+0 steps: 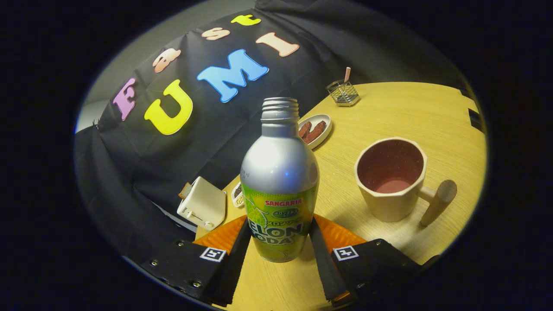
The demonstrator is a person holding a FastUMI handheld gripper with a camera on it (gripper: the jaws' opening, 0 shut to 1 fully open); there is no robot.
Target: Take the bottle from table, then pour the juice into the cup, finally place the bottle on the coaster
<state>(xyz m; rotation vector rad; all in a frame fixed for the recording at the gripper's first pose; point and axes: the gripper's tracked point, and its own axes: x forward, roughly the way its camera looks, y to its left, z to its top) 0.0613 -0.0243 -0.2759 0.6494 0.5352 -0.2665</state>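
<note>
A silver bottle [279,181] with a green label and an open threaded neck stands upright between my fingers. My gripper [280,224] is shut on it, one finger pressing each side of the label's lower part. An orange ribbed coaster [341,235] lies on the table just behind the bottle's base and shows on both sides of it. I cannot tell whether the bottle's bottom rests on the table or hangs slightly above it. A cream cup [391,179] with a dark reddish inside and a wooden handle stands ahead and to the right of the fingers.
On the wooden table [410,108], a white toaster-like box [203,203] and a small dish [237,194] sit left of the bottle by the table's edge. Beyond the bottle are an oval plate [315,129] with brown pieces and a wire holder [343,93].
</note>
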